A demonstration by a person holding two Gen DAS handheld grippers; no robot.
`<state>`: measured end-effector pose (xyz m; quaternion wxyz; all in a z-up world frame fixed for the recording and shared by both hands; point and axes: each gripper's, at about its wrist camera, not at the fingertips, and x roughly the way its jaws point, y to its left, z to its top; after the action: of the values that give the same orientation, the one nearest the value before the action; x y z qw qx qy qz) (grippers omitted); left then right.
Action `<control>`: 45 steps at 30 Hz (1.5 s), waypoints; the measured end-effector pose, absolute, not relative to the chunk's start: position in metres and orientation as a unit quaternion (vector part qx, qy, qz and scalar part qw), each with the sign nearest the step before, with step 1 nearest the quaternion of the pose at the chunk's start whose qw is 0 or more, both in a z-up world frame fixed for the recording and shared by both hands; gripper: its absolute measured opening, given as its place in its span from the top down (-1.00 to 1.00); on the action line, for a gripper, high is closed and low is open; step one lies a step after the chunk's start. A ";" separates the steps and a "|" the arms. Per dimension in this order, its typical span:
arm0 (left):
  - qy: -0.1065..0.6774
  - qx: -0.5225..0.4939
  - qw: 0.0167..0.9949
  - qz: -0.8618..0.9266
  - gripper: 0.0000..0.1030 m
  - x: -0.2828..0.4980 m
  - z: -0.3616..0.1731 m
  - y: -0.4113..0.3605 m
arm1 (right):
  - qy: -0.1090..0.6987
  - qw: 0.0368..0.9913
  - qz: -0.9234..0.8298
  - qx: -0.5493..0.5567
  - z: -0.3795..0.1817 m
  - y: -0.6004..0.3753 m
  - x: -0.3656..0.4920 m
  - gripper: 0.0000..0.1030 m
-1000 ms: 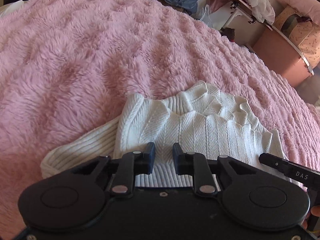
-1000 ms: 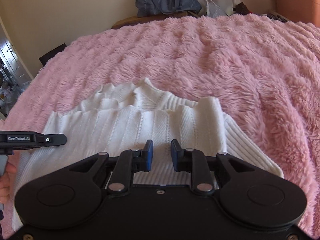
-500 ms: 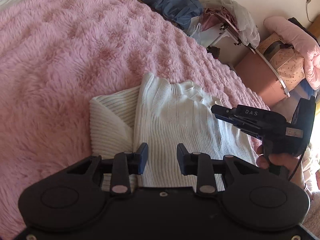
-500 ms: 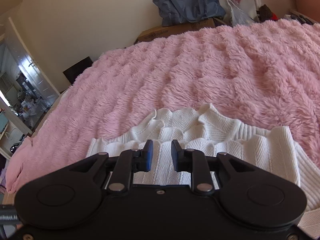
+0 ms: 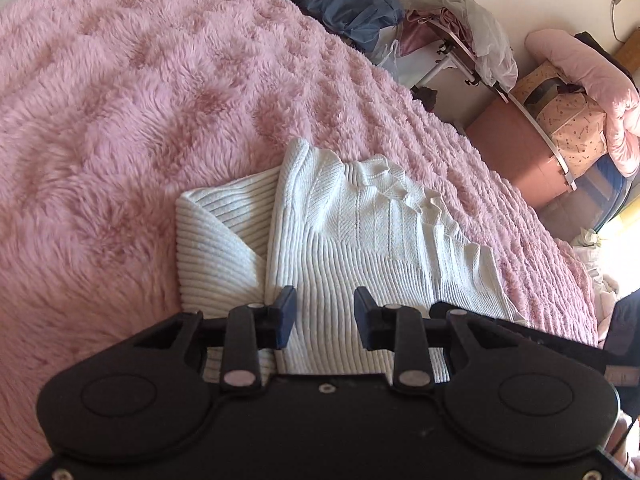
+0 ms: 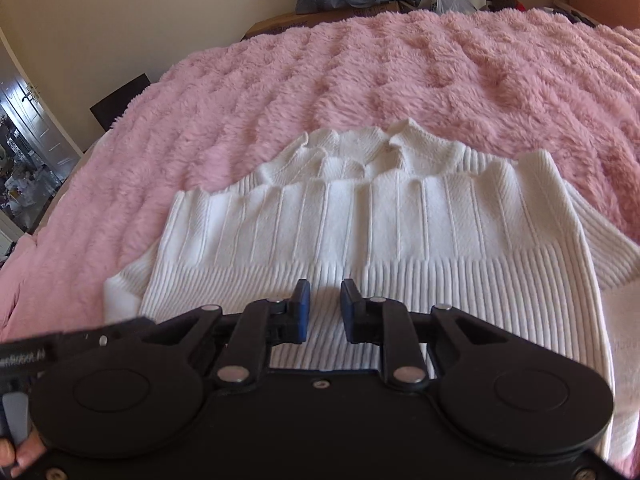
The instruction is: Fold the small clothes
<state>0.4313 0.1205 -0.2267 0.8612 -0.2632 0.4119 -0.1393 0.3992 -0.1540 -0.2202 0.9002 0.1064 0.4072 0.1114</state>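
A small white ribbed knit sweater (image 5: pixel 360 232) lies folded on a fluffy pink blanket (image 5: pixel 120 100). One sleeve (image 5: pixel 224 232) is tucked across at its left side. My left gripper (image 5: pixel 325 312) is open and empty just above the ribbed hem. In the right wrist view the same sweater (image 6: pixel 380 220) lies with its hem nearest and its collar (image 6: pixel 384 144) far. My right gripper (image 6: pixel 322 308) hovers over the hem with a narrow gap between its jaws and holds nothing. The left tool shows at that view's lower left edge.
The pink blanket (image 6: pixel 360 68) covers the whole bed. Beyond the bed's far edge are a blue bag (image 5: pixel 344 4), a rack with clothes (image 5: pixel 460 36), a brown box (image 5: pixel 520 148) and a pink pillow (image 5: pixel 580 64). A doorway (image 6: pixel 28 136) is at far left.
Both grippers pulled back from the sweater and shifted; the left one's jaws opened wider. The sweater's left sleeve now lies folded beside the body. The right tool left the left view's centre.
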 end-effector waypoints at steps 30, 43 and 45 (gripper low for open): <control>0.382 -0.237 0.879 -0.158 0.34 0.477 -0.189 0.200 | 0.341 0.906 0.249 -0.032 -0.220 -0.082 0.254 0.55; 0.435 -0.244 0.842 -0.204 0.23 0.528 -0.244 0.190 | 0.299 0.884 0.278 -0.229 -0.234 -0.008 0.230 0.18; 0.434 -0.232 0.846 -0.207 0.23 0.532 -0.244 0.188 | 0.284 0.878 0.275 -0.269 -0.240 0.000 0.225 0.18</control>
<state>0.5322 0.1879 -0.2443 0.8458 -0.2317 0.4338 -0.2067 0.2254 0.0000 -0.2397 0.8783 -0.2689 0.2844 0.2746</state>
